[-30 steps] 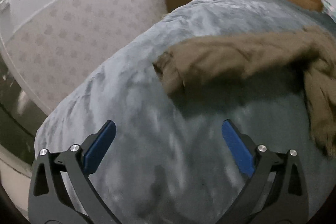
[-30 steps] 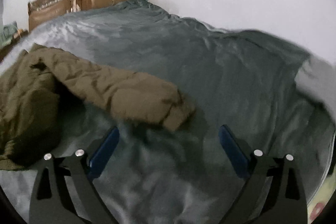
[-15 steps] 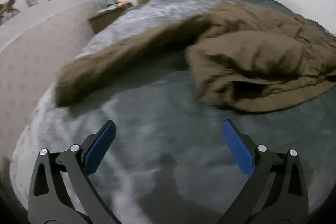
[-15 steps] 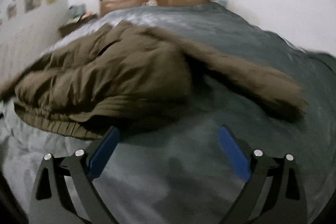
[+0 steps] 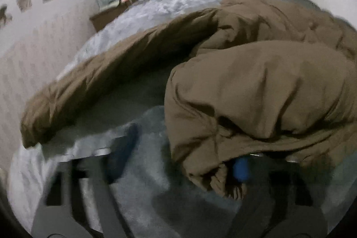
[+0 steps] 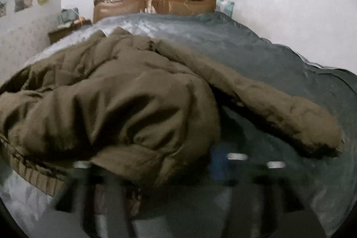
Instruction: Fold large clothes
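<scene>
Here, a brown padded jacket (image 5: 256,86) lay crumpled on a grey blanket (image 5: 142,175) covering the bed, its bulk toward the near edge. In the left wrist view, one sleeve (image 5: 107,77) ran out to the left across the blanket, its cuff near the left edge of the bed. The left gripper (image 5: 185,160) had just been closing; its left pad (image 5: 125,148) stood clear over the blanket, while its right pad (image 5: 241,167) sat under the jacket's near hem. Blur prevented telling whether the pads pressed the fabric. In the right wrist view, the ribbed hem (image 6: 38,175) lay at the near left and the other sleeve (image 6: 279,110) reached to the right. The right gripper (image 6: 178,166) had also just been closing, with the jacket's near fold between its fingers (image 6: 219,165); its grip could not be confirmed. A wooden headboard (image 6: 156,1) stood at the far end.
</scene>
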The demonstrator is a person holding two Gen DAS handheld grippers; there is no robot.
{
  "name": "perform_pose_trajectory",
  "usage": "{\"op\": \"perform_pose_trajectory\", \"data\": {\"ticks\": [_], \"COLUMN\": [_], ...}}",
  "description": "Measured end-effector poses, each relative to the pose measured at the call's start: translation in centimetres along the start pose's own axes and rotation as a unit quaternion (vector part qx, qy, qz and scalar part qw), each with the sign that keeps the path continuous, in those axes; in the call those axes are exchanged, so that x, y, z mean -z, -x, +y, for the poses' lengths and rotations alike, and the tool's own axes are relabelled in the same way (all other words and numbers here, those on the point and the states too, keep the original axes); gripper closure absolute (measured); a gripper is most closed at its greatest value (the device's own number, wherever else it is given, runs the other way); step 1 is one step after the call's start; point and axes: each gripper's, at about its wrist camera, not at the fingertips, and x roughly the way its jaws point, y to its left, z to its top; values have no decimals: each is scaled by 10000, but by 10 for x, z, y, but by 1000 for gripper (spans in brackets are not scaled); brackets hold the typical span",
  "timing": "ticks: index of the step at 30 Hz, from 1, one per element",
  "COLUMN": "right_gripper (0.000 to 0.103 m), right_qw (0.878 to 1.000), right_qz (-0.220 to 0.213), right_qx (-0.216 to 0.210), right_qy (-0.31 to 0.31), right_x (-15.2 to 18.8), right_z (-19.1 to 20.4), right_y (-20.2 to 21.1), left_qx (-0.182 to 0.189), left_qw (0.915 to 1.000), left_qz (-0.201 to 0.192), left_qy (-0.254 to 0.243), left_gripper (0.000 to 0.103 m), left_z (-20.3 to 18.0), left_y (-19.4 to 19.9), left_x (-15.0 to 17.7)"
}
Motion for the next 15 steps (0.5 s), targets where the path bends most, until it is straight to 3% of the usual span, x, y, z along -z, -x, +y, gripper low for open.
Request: {"op": "perform_pose_trajectory", "data": {"ticks": [5,12,15], "right_gripper": [87,90,89], "right_qw": [9997,9979,9981], "right_qz": [-7,-389,74], "right_qx": [-243,-523,-460], "right_qy": [13,-10,407], "right_x": [-1,-15,-1], "right_z": [-7,-15,-12], "right_y": [28,112,112], "left_qx": [308,627,422], "left_qw": [9992,9958,9967], "left_qz": [-256,-657,-657], "left_qy": [-14,70,-241], "left_gripper": [80,81,76], "left_z": [-1,11,11], "left_y": [32,107,115], "left_x": [3,5,16]}}
